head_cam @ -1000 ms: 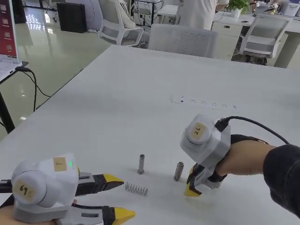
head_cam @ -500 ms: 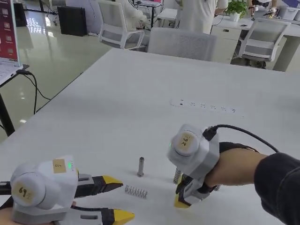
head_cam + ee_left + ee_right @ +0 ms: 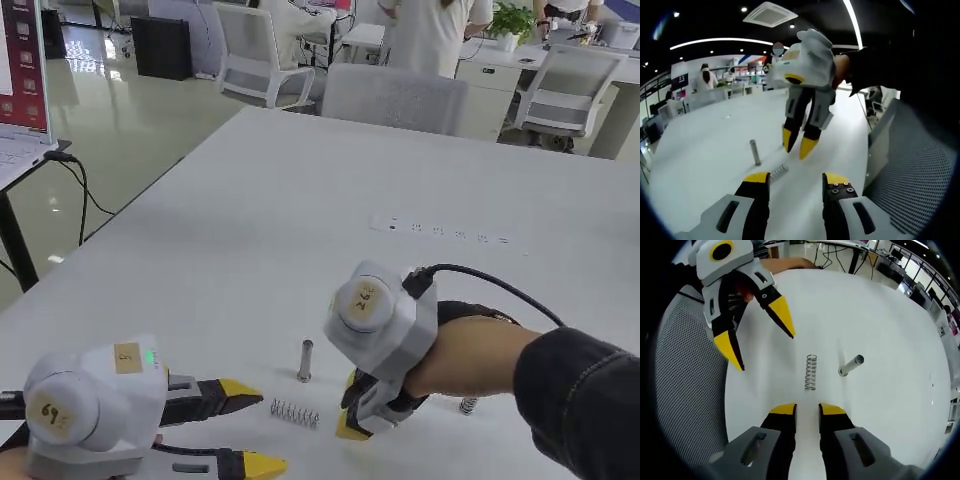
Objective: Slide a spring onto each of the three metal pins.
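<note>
A loose spring (image 3: 293,413) lies on the white table, just in front of a bare upright metal pin (image 3: 305,360). My right gripper (image 3: 350,428) hovers over the table right beside the spring (image 3: 811,371), jaws a narrow gap apart and empty, with the pin (image 3: 851,365) a little past it. The left gripper (image 3: 255,427) rests at the near left, jaws wide open and empty, pointing at the spring (image 3: 778,172) and pin (image 3: 755,152). Behind my right hand a second spring (image 3: 467,405) stands upright, partly hidden. The right gripper (image 3: 798,145) hangs above the spring in the left gripper view.
The white table (image 3: 300,200) stretches far ahead, with a flush socket strip (image 3: 445,235) in its middle. Office chairs (image 3: 395,95) stand at the far edge, and a person stands behind them. A laptop on a stand (image 3: 20,80) is at the left.
My right gripper has moved left, away from the upright spring and over to the loose spring beside the bare pin. The left gripper has stayed put.
</note>
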The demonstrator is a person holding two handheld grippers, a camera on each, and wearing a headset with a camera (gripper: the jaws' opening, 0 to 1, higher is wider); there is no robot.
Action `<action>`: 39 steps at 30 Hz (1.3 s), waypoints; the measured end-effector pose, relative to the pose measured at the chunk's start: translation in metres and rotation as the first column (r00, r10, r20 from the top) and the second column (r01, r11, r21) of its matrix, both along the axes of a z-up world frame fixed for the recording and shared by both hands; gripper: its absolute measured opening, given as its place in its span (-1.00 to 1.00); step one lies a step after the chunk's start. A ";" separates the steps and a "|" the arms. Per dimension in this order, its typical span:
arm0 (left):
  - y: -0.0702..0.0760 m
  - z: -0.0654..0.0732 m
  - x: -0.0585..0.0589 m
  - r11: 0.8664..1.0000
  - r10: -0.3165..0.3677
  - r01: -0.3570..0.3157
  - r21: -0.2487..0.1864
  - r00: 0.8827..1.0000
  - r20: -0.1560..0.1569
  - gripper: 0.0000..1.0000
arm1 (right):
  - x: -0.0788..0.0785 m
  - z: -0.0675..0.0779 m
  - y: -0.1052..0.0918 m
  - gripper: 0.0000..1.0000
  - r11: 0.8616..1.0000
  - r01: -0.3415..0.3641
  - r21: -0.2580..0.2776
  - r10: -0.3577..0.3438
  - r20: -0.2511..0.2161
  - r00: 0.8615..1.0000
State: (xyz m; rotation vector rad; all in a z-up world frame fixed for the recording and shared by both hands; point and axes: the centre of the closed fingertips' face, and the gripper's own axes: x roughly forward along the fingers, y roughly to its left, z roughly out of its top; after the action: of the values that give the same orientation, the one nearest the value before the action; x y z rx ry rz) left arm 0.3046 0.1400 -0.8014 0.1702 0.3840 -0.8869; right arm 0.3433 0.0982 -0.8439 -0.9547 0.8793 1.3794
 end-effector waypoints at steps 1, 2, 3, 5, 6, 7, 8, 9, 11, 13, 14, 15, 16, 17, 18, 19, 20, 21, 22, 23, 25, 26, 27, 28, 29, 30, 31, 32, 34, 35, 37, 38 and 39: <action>0.000 0.000 0.000 1.000 0.001 -0.001 0.000 1.000 0.000 -0.30 | 0.000 0.000 0.002 -0.70 1.000 -0.001 0.002 0.001 0.003 1.000; 0.001 0.000 0.000 1.000 0.002 -0.002 -0.001 1.000 0.000 -0.30 | 0.001 -0.001 0.004 -0.70 1.000 -0.002 0.004 0.002 0.006 1.000; 0.001 0.000 0.000 1.000 0.003 -0.003 -0.001 1.000 -0.001 -0.31 | 0.001 -0.001 0.006 -0.70 1.000 -0.003 0.004 0.003 0.005 1.000; 0.002 0.000 0.000 1.000 0.006 -0.006 -0.002 1.000 -0.001 -0.30 | 0.001 -0.003 0.009 -0.70 1.000 -0.006 0.006 0.006 0.006 1.000; 0.002 0.000 0.000 1.000 0.008 -0.008 -0.003 1.000 -0.002 -0.30 | 0.001 -0.004 0.011 -0.70 1.000 -0.006 0.006 0.006 0.006 1.000; 0.003 0.000 0.000 1.000 0.009 -0.009 -0.003 1.000 -0.002 -0.30 | 0.001 -0.005 0.012 -0.70 1.000 -0.007 0.005 0.007 0.005 1.000; 0.003 0.000 0.000 1.000 0.011 -0.011 -0.004 1.000 -0.002 -0.30 | 0.001 -0.005 0.013 -0.70 1.000 -0.008 0.007 0.008 0.006 1.000; 0.004 0.000 0.000 1.000 0.013 -0.013 -0.005 1.000 -0.003 -0.30 | 0.001 -0.006 0.014 -0.70 1.000 -0.008 0.007 0.008 0.006 1.000; 0.005 0.000 0.000 1.000 0.017 -0.017 -0.006 1.000 -0.003 -0.30 | 0.001 -0.007 0.017 -0.70 1.000 -0.008 0.009 0.008 0.005 1.000; 0.005 0.000 0.000 1.000 0.021 -0.021 -0.008 1.000 -0.002 -0.30 | 0.001 -0.008 0.019 -0.70 1.000 -0.008 0.011 0.008 0.004 1.000; 0.006 0.000 0.000 1.000 0.023 -0.023 -0.009 1.000 -0.002 -0.29 | 0.001 -0.009 0.020 -0.70 1.000 -0.008 0.011 0.008 0.004 1.000; 0.006 0.000 0.000 1.000 0.026 -0.026 -0.010 1.000 -0.002 -0.29 | 0.002 -0.009 0.020 -0.70 1.000 -0.008 0.011 0.008 0.004 1.000; 0.007 0.000 0.001 0.999 0.030 -0.030 -0.011 1.000 -0.002 -0.29 | 0.002 -0.010 0.021 -0.70 1.000 -0.007 0.011 0.007 0.005 1.000; 0.007 0.000 0.001 0.999 0.032 -0.032 -0.012 0.999 -0.001 -0.29 | 0.002 -0.010 0.021 -0.70 1.000 -0.006 0.011 0.006 0.006 1.000; 0.008 0.000 0.001 0.999 0.035 -0.035 -0.013 0.999 -0.001 -0.29 | 0.002 -0.011 0.021 -0.70 1.000 -0.007 0.010 0.007 0.005 1.000; 0.009 0.000 0.001 0.999 0.038 -0.038 -0.015 0.999 -0.002 -0.28 | 0.002 -0.011 0.021 -0.70 1.000 -0.008 0.008 0.008 0.006 1.000; 0.009 0.000 0.001 0.999 0.041 -0.041 -0.015 0.999 -0.002 -0.29 | 0.002 -0.011 0.022 -0.70 1.000 -0.009 0.009 0.008 0.007 1.000; 0.010 0.000 0.001 0.999 0.043 -0.043 -0.016 0.999 -0.001 -0.28 | 0.003 -0.012 0.022 -0.70 1.000 -0.007 0.009 0.007 0.006 1.000; 0.011 -0.001 0.001 0.999 0.048 -0.048 -0.016 0.999 -0.002 -0.28 | 0.003 -0.012 0.023 -0.70 1.000 -0.007 0.009 0.006 0.005 1.000; 0.012 -0.001 0.002 0.998 0.052 -0.052 -0.018 0.999 -0.002 -0.28 | 0.003 -0.012 0.023 -0.70 1.000 -0.007 0.009 0.007 0.007 1.000; 0.013 0.000 0.002 0.998 0.061 -0.061 -0.024 0.998 -0.001 -0.28 | 0.003 -0.012 0.023 -0.70 1.000 -0.006 0.009 0.006 0.006 1.000; 0.014 0.000 0.002 0.998 0.065 -0.065 -0.025 0.998 -0.001 -0.27 | 0.003 -0.013 0.023 -0.70 1.000 -0.006 0.008 0.006 0.005 1.000; 0.014 0.001 0.002 0.997 0.068 -0.068 -0.025 0.998 -0.001 -0.27 | 0.003 -0.013 0.024 -0.70 1.000 -0.007 0.007 0.007 0.007 1.000; 0.015 0.001 0.002 0.997 0.071 -0.071 -0.026 0.997 -0.001 -0.26 | 0.003 -0.014 0.024 -0.70 1.000 -0.008 0.006 0.008 0.006 1.000; 0.016 0.000 0.002 0.997 0.074 -0.074 -0.026 0.997 -0.001 -0.26 | 0.003 -0.014 0.024 -0.70 1.000 -0.008 0.005 0.008 0.005 1.000; 0.016 0.001 0.003 0.997 0.077 -0.077 -0.027 0.997 -0.001 -0.25 | 0.002 -0.014 0.024 -0.70 1.000 -0.008 0.005 0.008 0.005 1.000; 0.017 0.001 0.003 0.996 0.081 -0.081 -0.028 0.997 -0.001 -0.24 | 0.003 -0.015 0.024 -0.70 1.000 -0.007 0.003 0.007 0.004 1.000; 0.018 0.001 0.003 0.996 0.084 -0.084 -0.029 0.997 0.000 -0.24 | 0.002 -0.016 0.023 -0.70 1.000 -0.006 -0.001 0.006 0.003 1.000; 0.019 0.002 0.003 0.995 0.090 -0.090 -0.032 0.996 0.002 -0.23 | 0.002 -0.018 0.023 -0.70 1.000 -0.007 -0.003 0.007 0.002 1.000; 0.020 0.001 0.004 0.995 0.093 -0.093 -0.031 0.996 0.001 -0.23 | 0.002 -0.018 0.023 -0.70 1.000 -0.007 -0.005 0.007 0.001 1.000; 0.020 0.001 0.004 0.995 0.097 -0.097 -0.031 0.995 0.001 -0.22 | 0.002 -0.019 0.023 -0.70 1.000 -0.007 -0.005 0.007 0.000 1.000; 0.021 0.001 0.003 0.995 0.098 -0.098 -0.031 0.995 0.000 -0.22 | 0.002 -0.019 0.024 -0.71 1.000 -0.006 -0.005 0.006 0.000 1.000; 0.021 0.001 0.003 0.995 0.099 -0.099 -0.031 0.995 0.000 -0.21 | 0.002 -0.019 0.024 -0.71 1.000 -0.006 -0.006 0.006 0.000 1.000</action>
State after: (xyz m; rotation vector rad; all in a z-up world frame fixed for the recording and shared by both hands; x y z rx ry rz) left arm 0.3081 0.1611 -0.8004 0.1220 0.3744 -0.7945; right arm 0.3449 0.1220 -0.8630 -0.9620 0.8816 1.3824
